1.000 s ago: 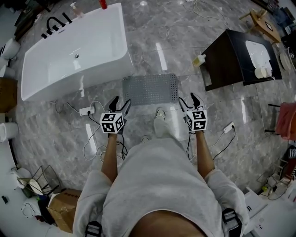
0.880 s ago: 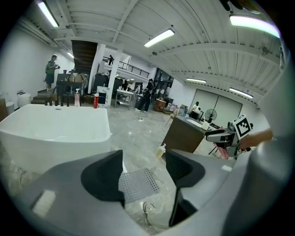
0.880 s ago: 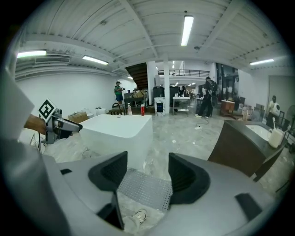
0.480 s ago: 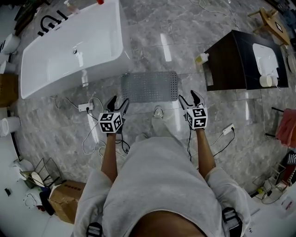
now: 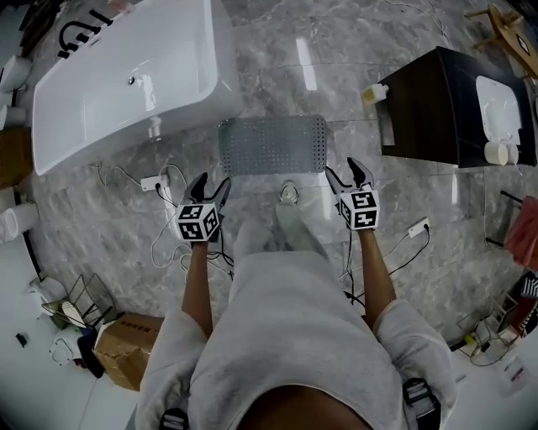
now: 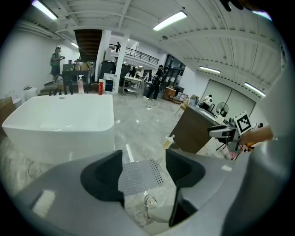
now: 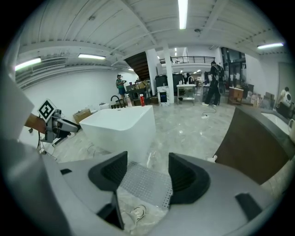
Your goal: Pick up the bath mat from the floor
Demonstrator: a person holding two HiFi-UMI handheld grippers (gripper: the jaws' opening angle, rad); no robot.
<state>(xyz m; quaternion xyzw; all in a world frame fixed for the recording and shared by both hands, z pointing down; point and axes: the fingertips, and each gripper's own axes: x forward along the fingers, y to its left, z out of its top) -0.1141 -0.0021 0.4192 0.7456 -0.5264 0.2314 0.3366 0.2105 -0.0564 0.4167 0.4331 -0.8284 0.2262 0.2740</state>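
Bright, even light from ceiling strips (image 7: 183,13); glare streaks on glossy floor (image 5: 307,74); heavy fisheye warp, dark corners.

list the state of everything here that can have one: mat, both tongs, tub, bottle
bath mat: flat on the floor, not gripped
left tongs: open, empty, near the mat's left corner
right tongs: open, empty, near the mat's right corner
bathtub: empty, no water seen
bottle: upright on the floor beside the dark cabinet
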